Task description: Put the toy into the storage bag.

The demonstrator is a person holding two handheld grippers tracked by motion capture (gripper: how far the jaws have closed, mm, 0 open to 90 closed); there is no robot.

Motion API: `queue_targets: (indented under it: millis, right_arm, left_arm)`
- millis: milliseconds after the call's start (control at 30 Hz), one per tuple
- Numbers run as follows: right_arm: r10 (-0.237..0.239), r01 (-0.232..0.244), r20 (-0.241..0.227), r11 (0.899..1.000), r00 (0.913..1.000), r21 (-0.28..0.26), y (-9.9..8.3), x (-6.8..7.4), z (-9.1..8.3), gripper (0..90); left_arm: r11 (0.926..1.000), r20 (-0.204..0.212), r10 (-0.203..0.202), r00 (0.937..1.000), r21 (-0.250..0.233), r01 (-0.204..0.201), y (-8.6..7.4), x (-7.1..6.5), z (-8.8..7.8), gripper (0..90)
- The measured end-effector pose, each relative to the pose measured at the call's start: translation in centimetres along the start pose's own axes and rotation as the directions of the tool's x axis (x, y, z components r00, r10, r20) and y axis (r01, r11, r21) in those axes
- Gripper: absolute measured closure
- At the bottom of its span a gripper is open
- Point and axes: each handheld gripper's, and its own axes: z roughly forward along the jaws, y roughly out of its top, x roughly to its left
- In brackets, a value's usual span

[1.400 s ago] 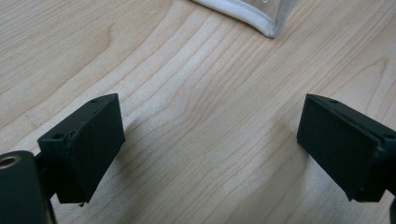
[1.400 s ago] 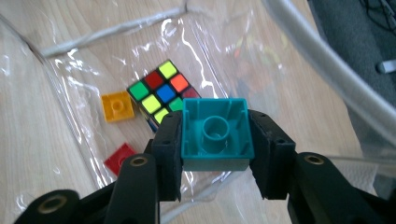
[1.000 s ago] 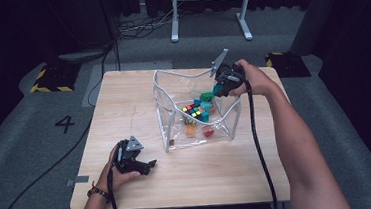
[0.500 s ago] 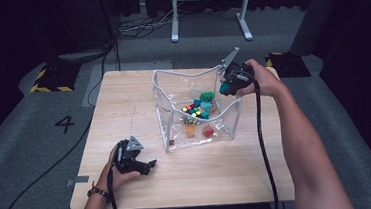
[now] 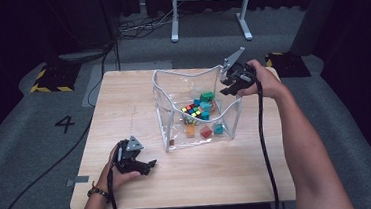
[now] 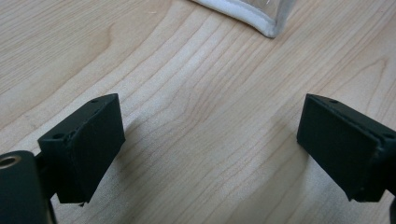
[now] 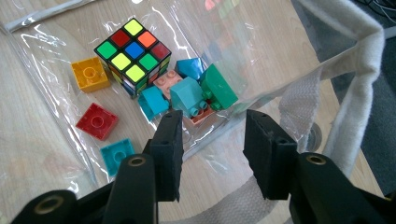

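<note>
High view: a person's right gripper (image 5: 233, 82) is hovering at the far right rim of a clear plastic bag (image 5: 168, 93) standing open mid-table (image 5: 123, 104). A Rubik's cube (image 5: 191, 110) and loose bricks are lying on the bag's floor; the clear wall is standing between them and the left gripper (image 5: 139, 163), which is resting on bare wood near the front edge, well apart from the bag. Cables are trailing off both grippers.

Left gripper view: jaws are gaping wide w/ nothing between, only wood grain; the bag's white-trimmed corner (image 6: 261, 23) is sitting just ahead.

Right gripper view: jaws are standing partly open, gripping nothing, above the bag's rim (image 7: 359, 56). Below them, through the film: the cube (image 7: 133, 49), an orange brick (image 7: 90, 73), a red brick (image 7: 96, 121), a teal brick (image 7: 187, 95) and a green brick (image 7: 217, 87) crowding together.
</note>
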Motion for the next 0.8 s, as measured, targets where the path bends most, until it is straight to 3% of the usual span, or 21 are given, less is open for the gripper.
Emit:
queue_targets:
  millis: [200, 233, 433, 467, 800]
  right_arm:
    - [0.013, -0.013, 0.011, 1.0, 0.9999, -0.026, -0.1, 0.1, -0.2, 55.1]
    - [0.001, -0.001, 0.012, 0.999, 0.9999, -0.044, -0.1, 0.1, -0.2, 53.7]
    - [0.049, -0.047, 0.024, 0.995, 0.9985, -0.094, -0.2, 0.4, -0.6, 47.4]
    - [0.038, -0.035, 0.027, 0.993, 0.9989, -0.112, -0.3, 0.3, -0.6, 46.5]
    - [0.076, -0.063, 0.078, 0.987, 0.9941, -0.147, -0.3, 0.8, -1.2, 37.8]
  left_arm:
    - [0.9999, 0.004, -0.009, 1.0, 0.008, 0.009, 0.0, -0.1, 0.0, 7.7]
    - [1.0, 0.003, -0.007, 1.0, 0.005, 0.007, 0.0, 0.0, 0.0, 7.7]
    - [1.0, 0.003, -0.006, 1.0, 0.005, 0.006, 0.0, 0.0, 0.0, 7.7]
    - [1.0, 0.003, -0.006, 1.0, 0.004, 0.006, 0.0, 0.0, 0.0, 7.7]
    - [1.0, 0.003, -0.007, 1.0, 0.005, 0.007, 0.0, 0.0, 0.0, 7.7]
